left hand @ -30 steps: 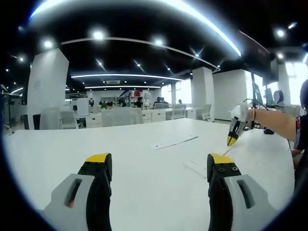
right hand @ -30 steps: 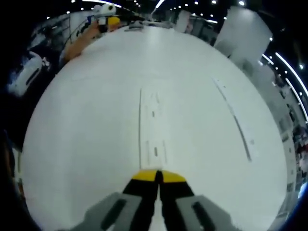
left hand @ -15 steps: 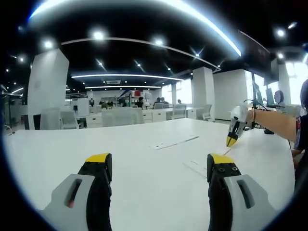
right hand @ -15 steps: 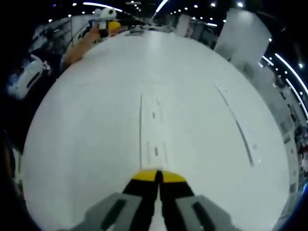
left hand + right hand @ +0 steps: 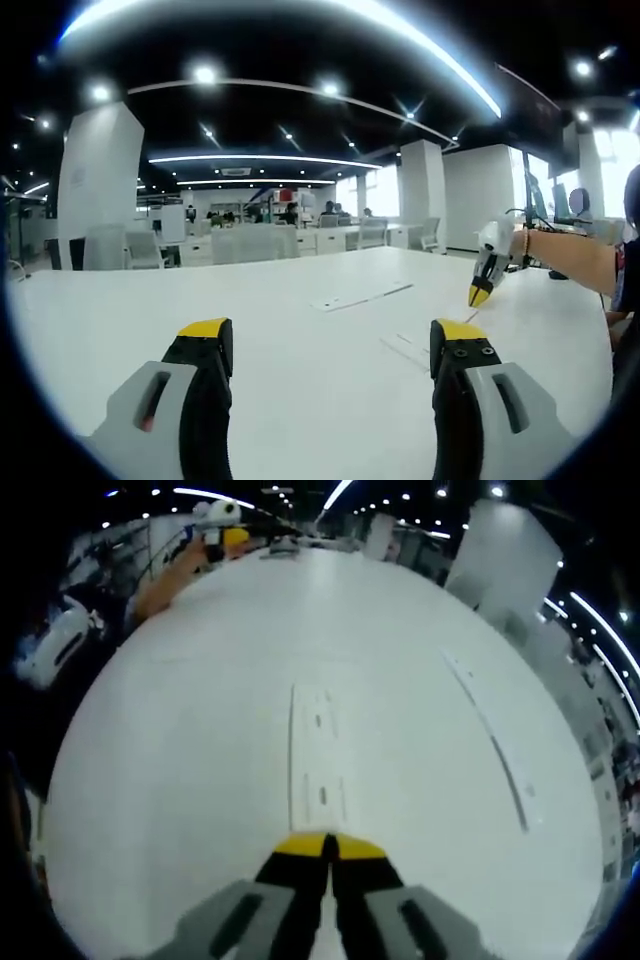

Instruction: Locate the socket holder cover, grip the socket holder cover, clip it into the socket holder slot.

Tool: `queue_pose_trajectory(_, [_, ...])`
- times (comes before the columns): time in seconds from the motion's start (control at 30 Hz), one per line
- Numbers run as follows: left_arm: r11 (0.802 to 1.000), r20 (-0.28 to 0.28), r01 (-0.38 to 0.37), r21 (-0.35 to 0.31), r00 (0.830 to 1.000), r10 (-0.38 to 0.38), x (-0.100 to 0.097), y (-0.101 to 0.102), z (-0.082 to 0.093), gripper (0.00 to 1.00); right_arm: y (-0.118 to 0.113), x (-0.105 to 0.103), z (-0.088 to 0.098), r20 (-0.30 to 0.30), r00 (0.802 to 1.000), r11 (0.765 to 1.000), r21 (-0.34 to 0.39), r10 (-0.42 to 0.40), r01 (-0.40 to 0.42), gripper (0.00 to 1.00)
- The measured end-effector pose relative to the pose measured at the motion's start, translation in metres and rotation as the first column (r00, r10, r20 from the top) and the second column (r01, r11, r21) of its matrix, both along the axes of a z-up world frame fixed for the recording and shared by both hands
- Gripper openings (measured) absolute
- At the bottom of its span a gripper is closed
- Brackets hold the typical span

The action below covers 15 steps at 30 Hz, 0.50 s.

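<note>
A flat white strip with small dark slots (image 5: 320,760) lies on the white table (image 5: 180,740), running straight away from my right gripper (image 5: 328,844). The yellow-tipped jaws are shut, and the strip's near end meets them; whether they pinch it is hidden. A second, longer thin white strip (image 5: 495,755) lies to the right. In the left gripper view, my left gripper (image 5: 330,335) hovers open over the table (image 5: 120,300) with nothing between its jaws. Ahead lie the near strip (image 5: 410,347) and the long strip (image 5: 360,296). The right gripper (image 5: 480,293) points down at the table there.
A person's forearm (image 5: 580,255) holds the right gripper at the table's right side. The left gripper (image 5: 228,525) and its arm (image 5: 165,570) show at the table's far left edge. Chairs, desks and white pillars (image 5: 95,180) stand beyond the table.
The right gripper view has shifted slightly, so the slotted strip's far end sits lower in the picture. The left gripper has not moved. Both jaw states are unchanged.
</note>
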<state>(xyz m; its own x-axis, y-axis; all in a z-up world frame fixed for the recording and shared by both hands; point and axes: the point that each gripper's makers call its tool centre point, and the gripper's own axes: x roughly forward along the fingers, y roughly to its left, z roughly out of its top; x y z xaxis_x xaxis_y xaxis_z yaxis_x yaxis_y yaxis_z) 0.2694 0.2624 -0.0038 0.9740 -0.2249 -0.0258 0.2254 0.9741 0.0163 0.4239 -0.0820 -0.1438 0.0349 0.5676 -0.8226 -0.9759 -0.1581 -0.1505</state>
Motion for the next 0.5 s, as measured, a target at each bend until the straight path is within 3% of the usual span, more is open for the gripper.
queue_pose_trajectory(0.27, [1.0,0.001,0.0,0.0,1.0,0.0,-0.001,0.0,0.0,0.8,0.006,-0.004,-0.002,-0.002,1.0,1.0,0.011,0.005,-0.005,0.04])
queue_pose_trajectory(0.5, [1.0,0.004,0.0,0.001,1.0,0.0,-0.001,0.001,0.001,0.8,0.008,0.006,0.001,-0.005,1.0,1.0,0.019,0.007,-0.007,0.04])
